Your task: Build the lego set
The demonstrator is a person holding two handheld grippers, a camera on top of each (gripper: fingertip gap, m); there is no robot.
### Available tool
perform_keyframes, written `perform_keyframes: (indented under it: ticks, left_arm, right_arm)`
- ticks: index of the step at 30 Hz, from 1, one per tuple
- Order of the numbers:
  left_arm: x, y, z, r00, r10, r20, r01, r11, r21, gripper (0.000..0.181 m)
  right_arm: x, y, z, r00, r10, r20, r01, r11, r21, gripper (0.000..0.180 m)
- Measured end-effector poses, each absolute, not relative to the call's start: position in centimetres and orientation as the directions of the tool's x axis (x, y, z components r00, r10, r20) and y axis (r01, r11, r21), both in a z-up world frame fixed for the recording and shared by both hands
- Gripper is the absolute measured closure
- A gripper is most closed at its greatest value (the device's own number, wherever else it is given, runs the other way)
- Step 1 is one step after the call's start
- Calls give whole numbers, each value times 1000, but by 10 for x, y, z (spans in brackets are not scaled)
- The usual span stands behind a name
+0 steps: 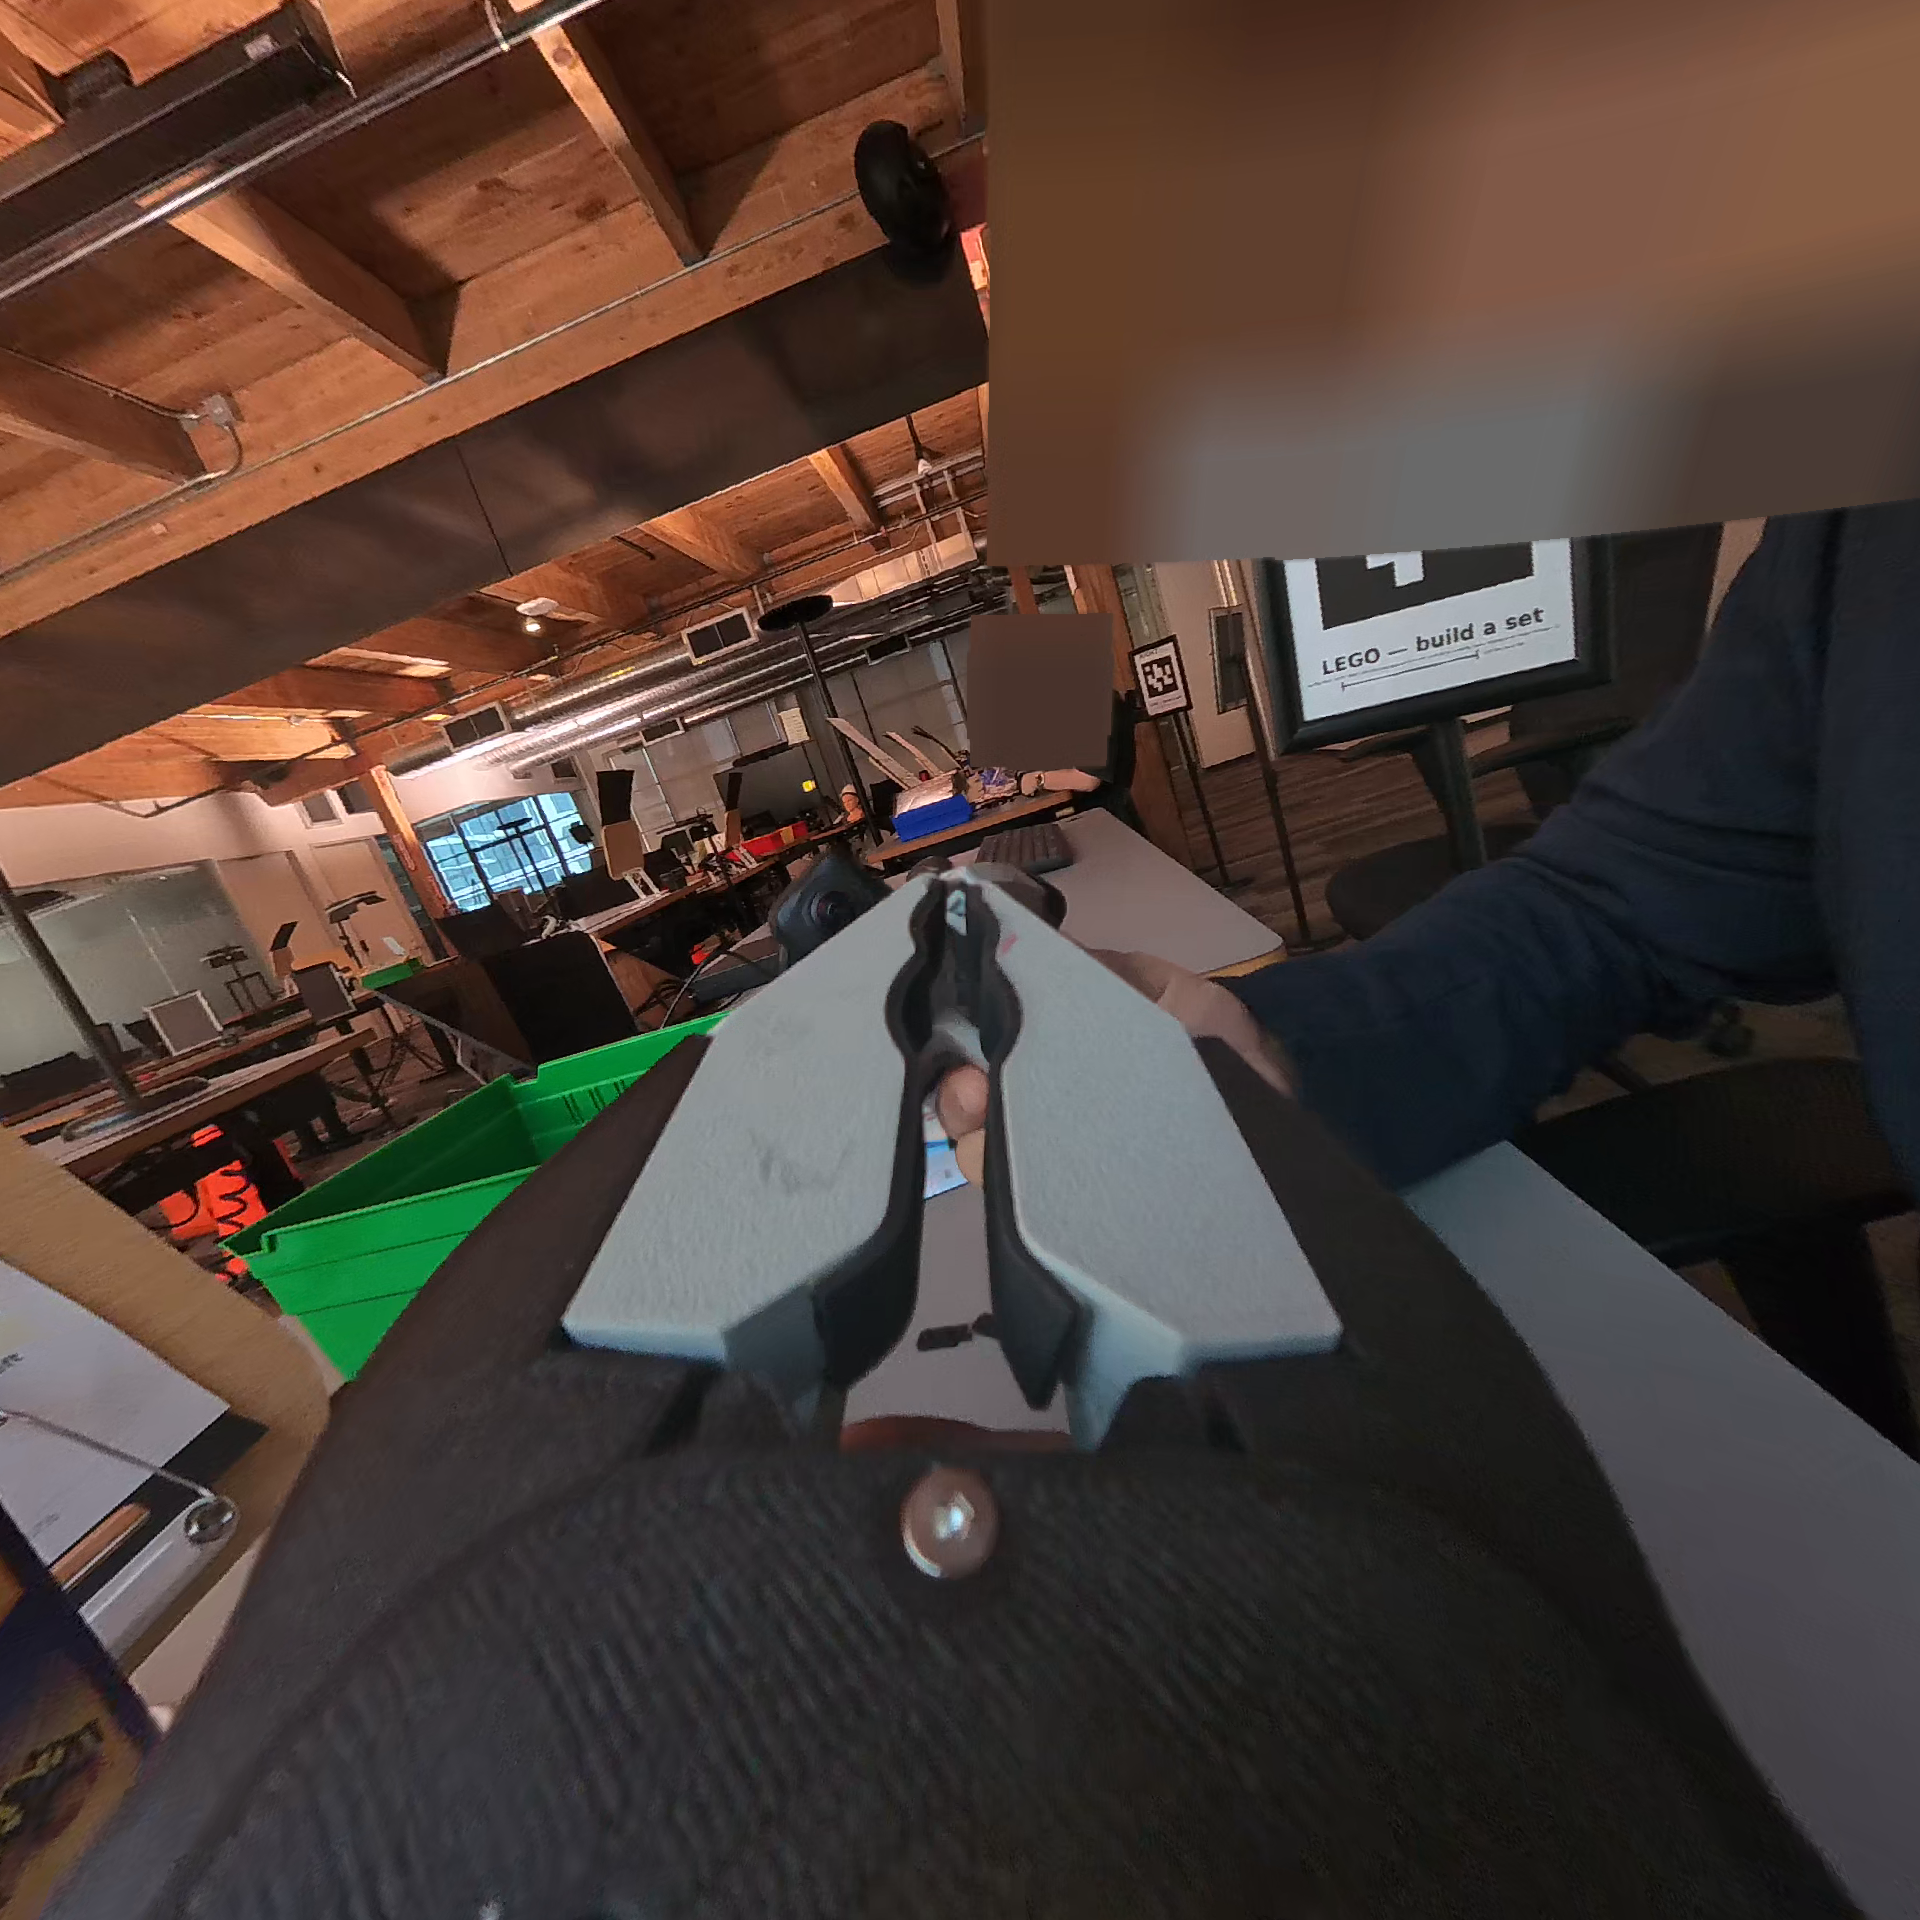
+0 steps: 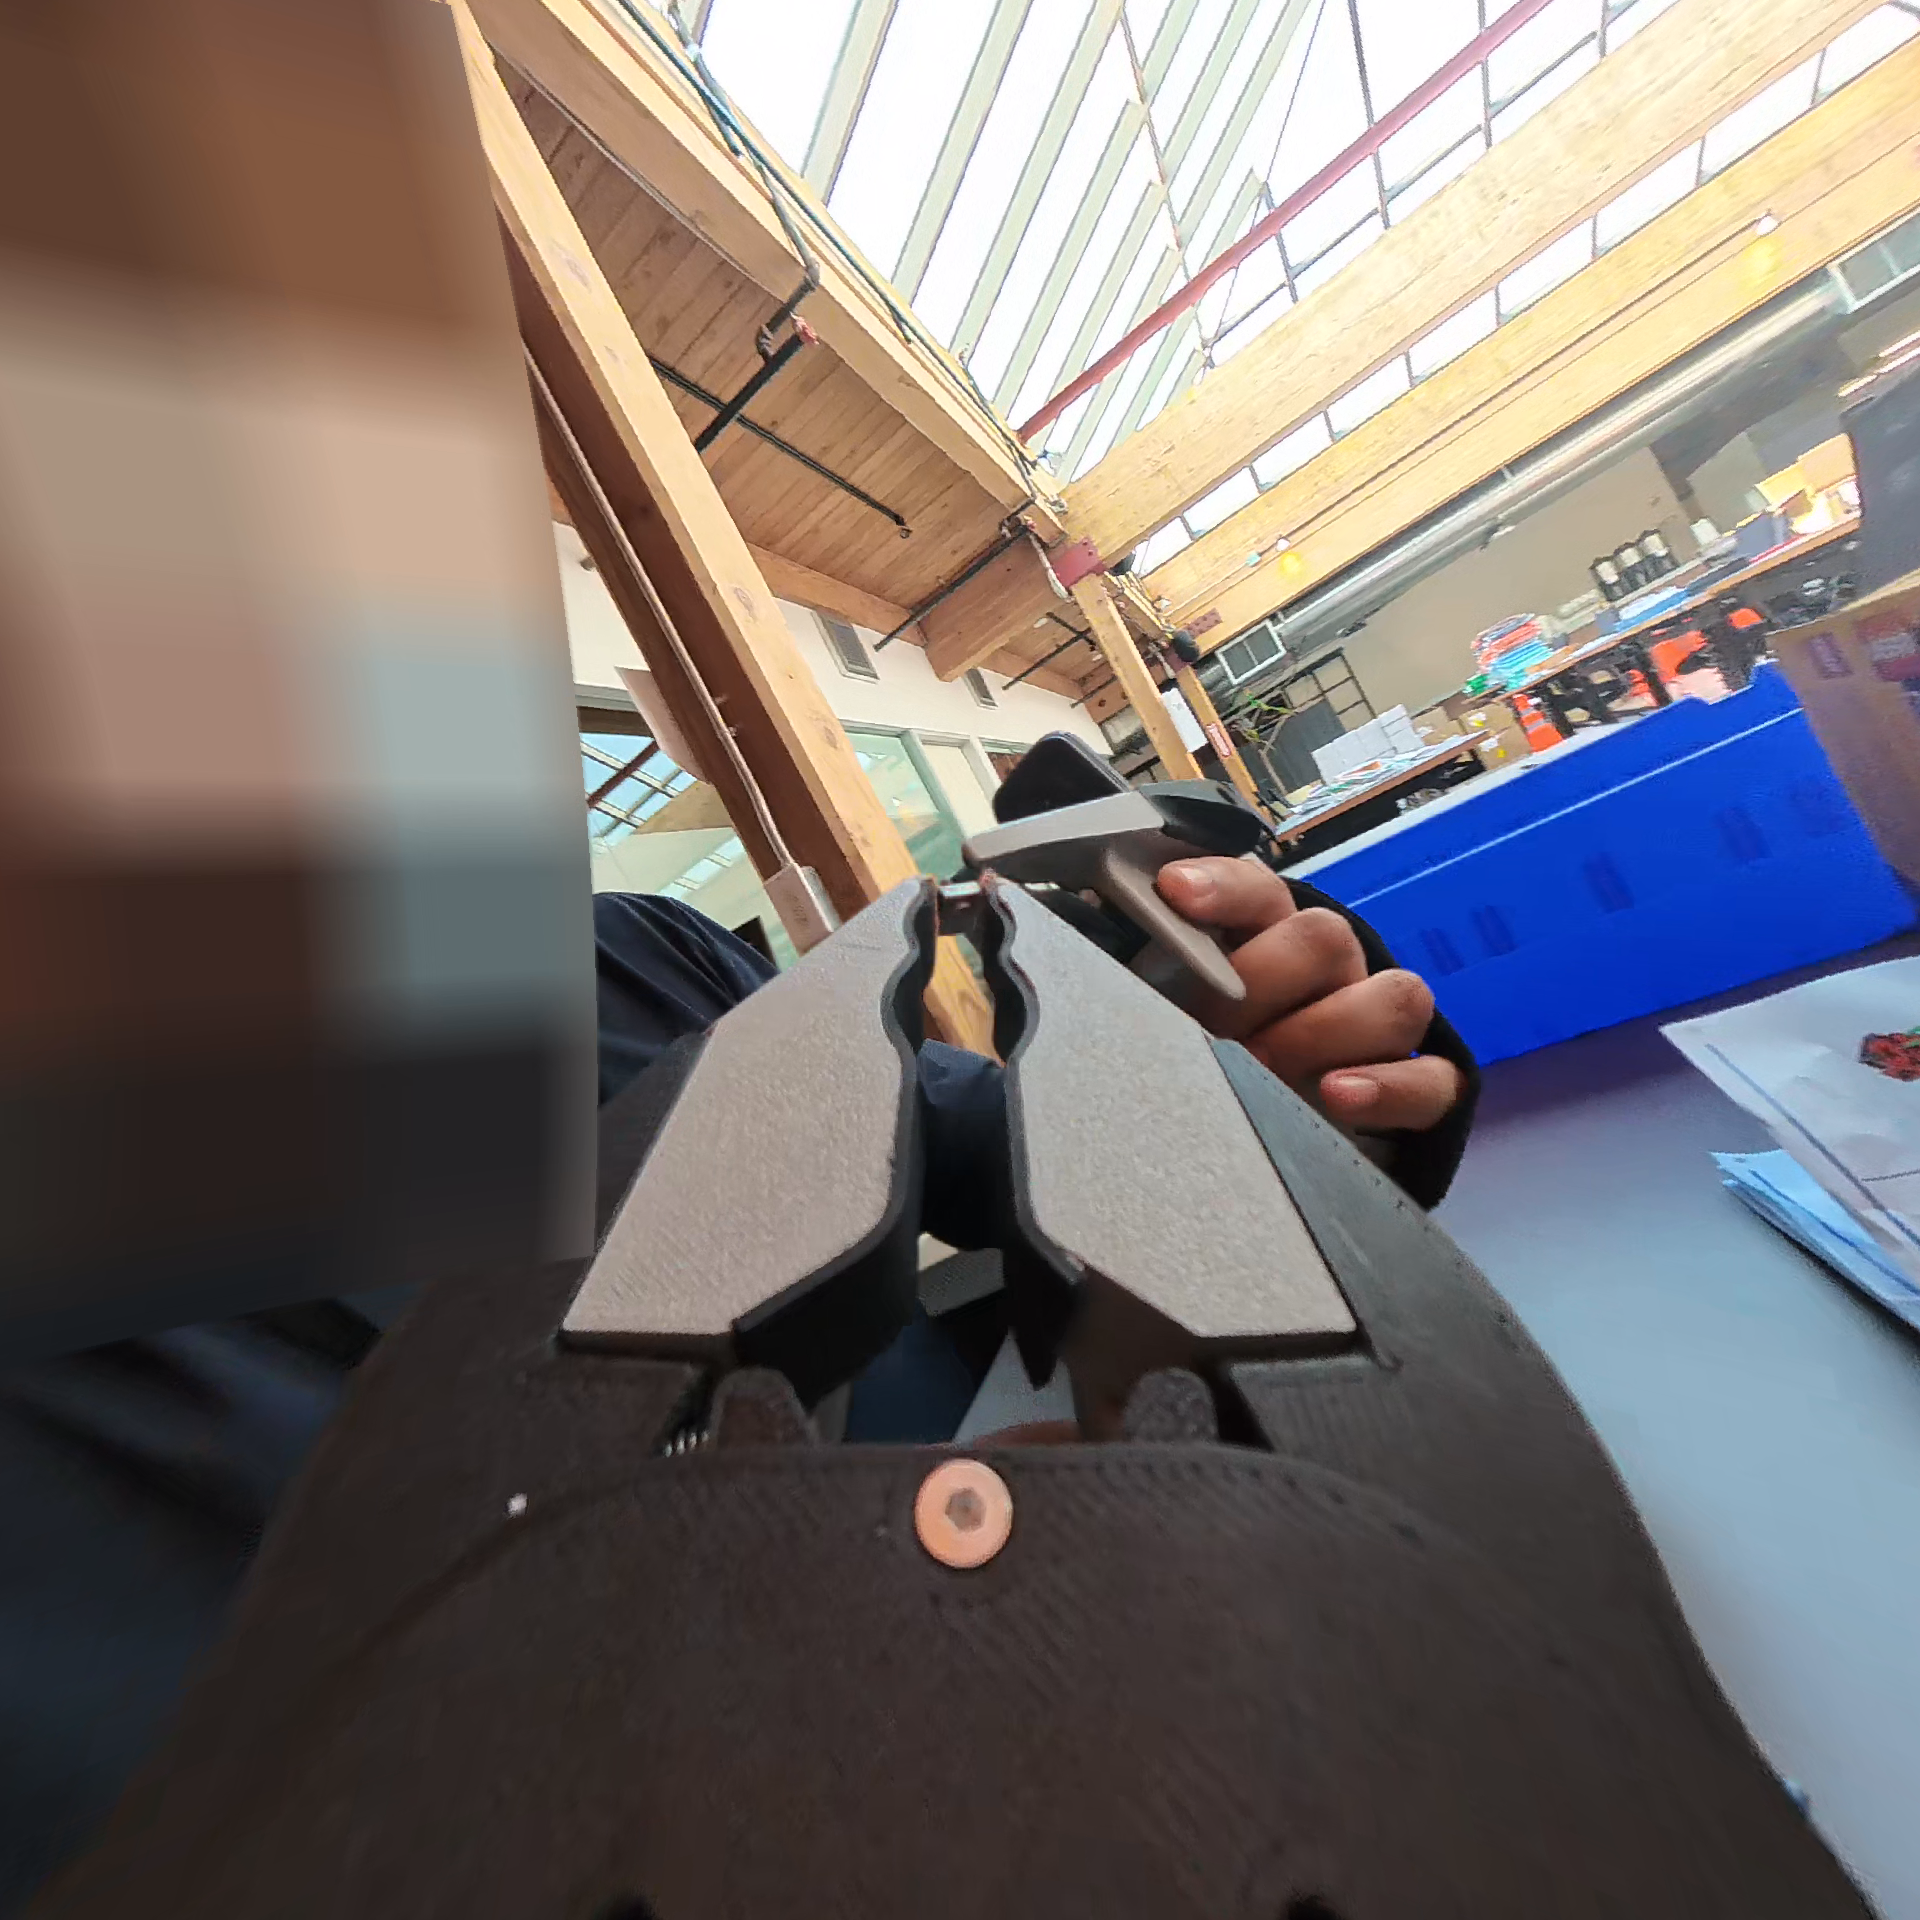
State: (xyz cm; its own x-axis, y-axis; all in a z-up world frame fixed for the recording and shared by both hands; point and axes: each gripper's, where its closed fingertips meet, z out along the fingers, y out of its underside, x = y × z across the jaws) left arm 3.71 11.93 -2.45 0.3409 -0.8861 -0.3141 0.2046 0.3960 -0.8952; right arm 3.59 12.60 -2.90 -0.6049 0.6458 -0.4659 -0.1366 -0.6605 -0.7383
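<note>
A small grey lego piece (image 2: pixel 961 902) sits pinched between the tips of my right gripper (image 2: pixel 964 896), which is closed on it; it looks partly reddish at one edge, but it is too small to tell more. My left gripper (image 1: pixel 961 904) has its fingers nearly together, and something small and pale (image 1: pixel 958 912) shows at its tips; I cannot tell if it grips that. The two grippers are tip to tip, raised above the grey table (image 1: pixel 1621 1455). Just beyond my right gripper my left hand (image 2: pixel 1320 987) holds the other gripper's handle. To the right of it are paper instruction sheets (image 2: pixel 1829 1132) and a blue bin (image 2: pixel 1621 862). Left of my left gripper stands a green bin (image 1: pixel 416 1216).
</note>
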Motion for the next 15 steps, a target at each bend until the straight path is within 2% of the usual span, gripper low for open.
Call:
perform_keyframes:
  ticks: [3,8,10,12,15]
  left_arm:
    - [38,123,-31,346,-877,-334,140,400,-906,171]
    - [28,136,-42,372,-892,-256,26,286,-958,174]
    - [20,152,-60,412,-906,-97,-40,88,-995,181]
    - [24,139,-68,294,-946,139,-9,-148,-989,181]
    - [27,138,-71,258,-910,325,47,-324,-945,181]
  right_arm:
    - [31,127,-35,-529,723,-444,-138,-590,-796,175]
    - [29,136,-51,-279,929,-244,-97,-280,-955,175]
    - [30,141,-56,-158,983,-98,-53,-108,-993,175]
    - [30,144,-61,-67,997,40,5,40,-999,175]
    - [27,142,-66,-12,982,191,60,191,-980,175]
